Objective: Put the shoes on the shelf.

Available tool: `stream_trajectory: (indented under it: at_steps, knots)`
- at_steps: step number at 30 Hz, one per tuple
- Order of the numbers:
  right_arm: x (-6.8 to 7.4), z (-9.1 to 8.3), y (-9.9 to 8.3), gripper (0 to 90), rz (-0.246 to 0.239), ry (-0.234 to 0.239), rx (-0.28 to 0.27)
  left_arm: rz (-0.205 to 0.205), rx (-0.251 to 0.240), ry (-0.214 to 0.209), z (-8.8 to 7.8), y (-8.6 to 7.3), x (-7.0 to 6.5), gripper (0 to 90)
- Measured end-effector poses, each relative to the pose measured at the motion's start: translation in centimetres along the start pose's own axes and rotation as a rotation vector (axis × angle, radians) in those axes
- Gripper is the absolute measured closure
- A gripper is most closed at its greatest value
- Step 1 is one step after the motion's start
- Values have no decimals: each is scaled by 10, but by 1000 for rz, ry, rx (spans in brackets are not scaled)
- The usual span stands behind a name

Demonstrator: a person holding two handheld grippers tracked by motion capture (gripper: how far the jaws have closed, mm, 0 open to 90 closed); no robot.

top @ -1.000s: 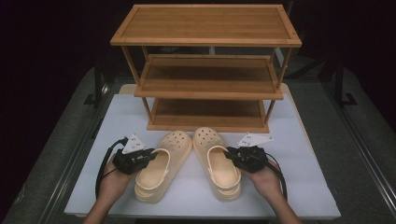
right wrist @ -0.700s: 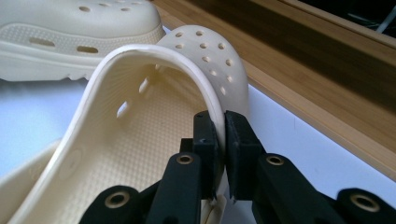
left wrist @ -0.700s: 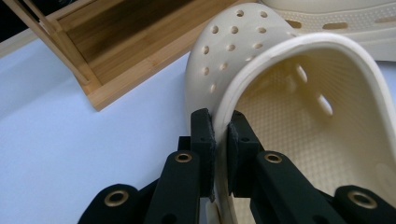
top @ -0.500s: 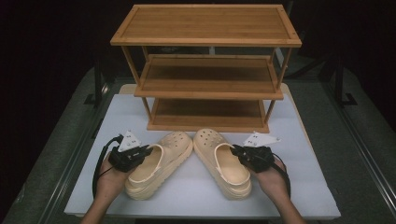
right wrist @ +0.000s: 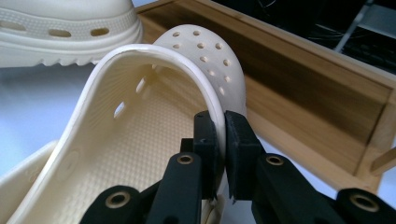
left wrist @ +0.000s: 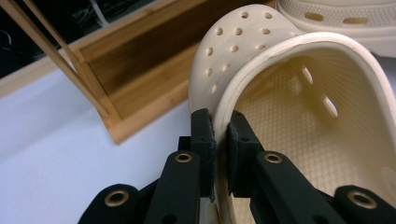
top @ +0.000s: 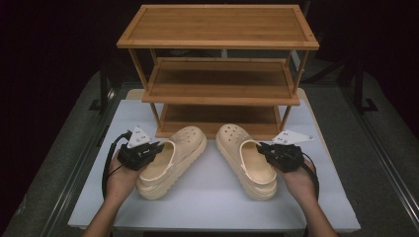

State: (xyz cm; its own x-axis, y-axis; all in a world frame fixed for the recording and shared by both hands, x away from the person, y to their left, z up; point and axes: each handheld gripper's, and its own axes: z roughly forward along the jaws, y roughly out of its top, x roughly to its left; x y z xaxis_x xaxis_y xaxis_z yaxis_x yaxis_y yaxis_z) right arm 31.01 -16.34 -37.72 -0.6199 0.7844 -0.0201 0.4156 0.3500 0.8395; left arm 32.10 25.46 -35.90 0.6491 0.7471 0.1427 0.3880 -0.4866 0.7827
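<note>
Both forearms come in over the table's near edge. The left gripper (top: 154, 148) and right gripper (top: 264, 149) point inward, jaws clamped together.

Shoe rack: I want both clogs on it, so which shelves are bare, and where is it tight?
All three shelves of the shoe rack lie bare. The white table is free in front of the clogs. It is tight between left clog, right clog and the rack's base.
</note>
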Motion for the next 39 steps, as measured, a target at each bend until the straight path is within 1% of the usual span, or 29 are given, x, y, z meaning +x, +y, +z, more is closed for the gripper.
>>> stream_trajectory:
  at_steps: [1, 3, 7, 11, 13, 15, 16, 18, 19, 20, 21, 23, 27, 31, 33, 38, 39]
  knots:
    - [-5, 3, 2, 838, -3, -13, 2, 2, -2, 4, 3, 4, 1, 836]
    - [-7, 4, 3, 838, -1, -15, 2, 0, -7, 12, 9, 9, 1, 836]
    - [-19, 14, 7, 838, 7, -32, 2, 6, -8, 27, 25, 17, 2, 836]
    - [-28, 25, 10, 838, 20, -39, 0, -6, -13, 44, 42, 23, 4, 836]
    - [-32, 30, 12, 838, 24, -42, 4, -5, -14, 57, 49, 26, 6, 836]
    - [-35, 38, 14, 838, 24, -55, 9, -9, -15, 75, 58, 29, 7, 836]
    - [-36, 41, 15, 838, 24, -60, 11, -3, -10, 82, 61, 31, 8, 835]
    - [-40, 47, 18, 838, 28, -67, 17, -9, -14, 102, 68, 36, 10, 835]
    - [-41, 50, 19, 838, 27, -73, 21, -19, -22, 110, 72, 38, 10, 835]
    - [-43, 53, 20, 838, 27, -75, 21, -18, -22, 118, 74, 39, 11, 835]
    - [-44, 55, 22, 838, 26, -80, 20, -21, -22, 130, 79, 41, 11, 836]
    - [-46, 60, 24, 838, 28, -91, 13, -14, -21, 145, 85, 44, 12, 835]
    - [-49, 71, 28, 838, 27, -99, 17, -13, -8, 179, 99, 49, 10, 835]
    - [-50, 76, 31, 838, 24, -114, 10, 11, 13, 213, 110, 53, 6, 835]
    - [-51, 78, 31, 838, 31, -121, 5, 17, 21, 224, 115, 54, 5, 835]
    - [-54, 86, 33, 838, 32, -138, 7, 30, 24, 251, 126, 57, 0, 835]
    - [-54, 87, 33, 838, 31, -142, 6, 26, 24, 256, 128, 57, -1, 835]
